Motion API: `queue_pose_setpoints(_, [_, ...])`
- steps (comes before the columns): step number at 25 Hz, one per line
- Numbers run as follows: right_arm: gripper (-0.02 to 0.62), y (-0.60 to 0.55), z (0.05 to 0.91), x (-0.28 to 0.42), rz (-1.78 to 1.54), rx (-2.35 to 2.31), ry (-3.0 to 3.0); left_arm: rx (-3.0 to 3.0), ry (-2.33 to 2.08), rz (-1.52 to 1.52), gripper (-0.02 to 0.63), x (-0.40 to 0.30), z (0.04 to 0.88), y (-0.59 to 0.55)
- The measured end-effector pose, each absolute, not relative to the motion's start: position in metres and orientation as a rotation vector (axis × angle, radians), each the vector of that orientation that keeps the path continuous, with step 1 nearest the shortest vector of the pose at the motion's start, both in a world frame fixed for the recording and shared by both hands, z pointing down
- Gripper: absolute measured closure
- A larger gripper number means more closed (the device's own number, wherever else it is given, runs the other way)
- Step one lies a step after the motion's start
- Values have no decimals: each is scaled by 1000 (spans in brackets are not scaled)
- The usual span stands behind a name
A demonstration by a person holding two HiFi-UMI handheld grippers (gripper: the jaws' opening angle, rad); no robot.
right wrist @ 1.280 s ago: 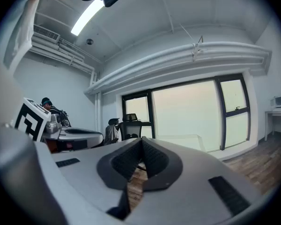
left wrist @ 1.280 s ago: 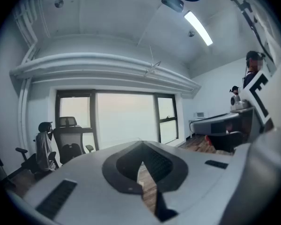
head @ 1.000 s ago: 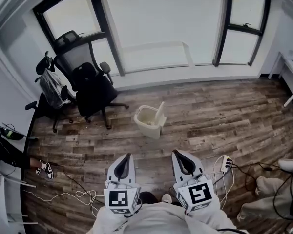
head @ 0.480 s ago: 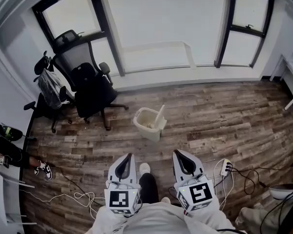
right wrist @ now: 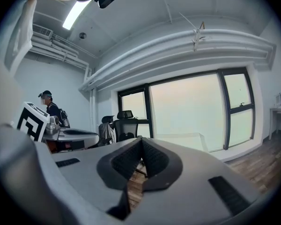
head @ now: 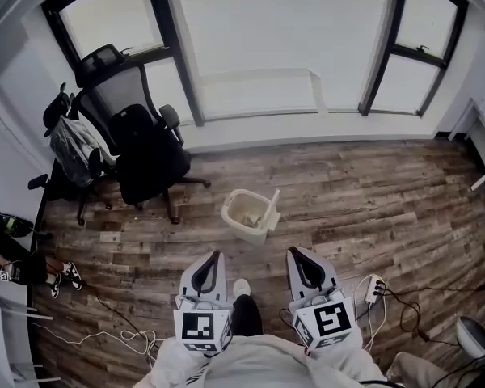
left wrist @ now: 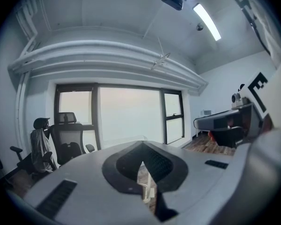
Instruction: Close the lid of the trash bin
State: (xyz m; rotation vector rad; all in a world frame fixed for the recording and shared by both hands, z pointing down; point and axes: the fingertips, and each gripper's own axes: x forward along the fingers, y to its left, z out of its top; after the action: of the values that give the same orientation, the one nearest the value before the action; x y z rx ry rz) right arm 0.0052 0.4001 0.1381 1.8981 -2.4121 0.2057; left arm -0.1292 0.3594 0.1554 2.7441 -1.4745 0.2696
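Observation:
A cream trash bin (head: 244,213) stands on the wood floor ahead of me in the head view, its lid (head: 269,209) tipped up at the bin's right side. Both grippers are held low and close to my body, well short of the bin. My left gripper (head: 209,263) is shut with nothing in it, and so is my right gripper (head: 301,259). In the left gripper view the shut jaws fill the lower frame, tips at the left gripper (left wrist: 143,150), and a pale sliver of the bin (left wrist: 146,186) shows below them. The right gripper (right wrist: 141,146) likewise blocks most of its view.
Two black office chairs (head: 144,148) stand left of the bin, one draped with a jacket (head: 69,144). Cables and a power strip (head: 373,288) lie on the floor at right. A seated person's legs (head: 16,261) show at the left edge. Windows (head: 259,47) line the far wall.
The view has moved forward: the bin sits lower in the head view and nearer to the grippers. My shoe now shows between the grippers. Both grippers stay shut.

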Motion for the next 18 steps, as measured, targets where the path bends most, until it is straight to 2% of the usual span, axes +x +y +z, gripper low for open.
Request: queue_pose_setpoints(18, [572,203,141,-18,227,1937,-2347,2774,-1397,285,601,-152,169,163])
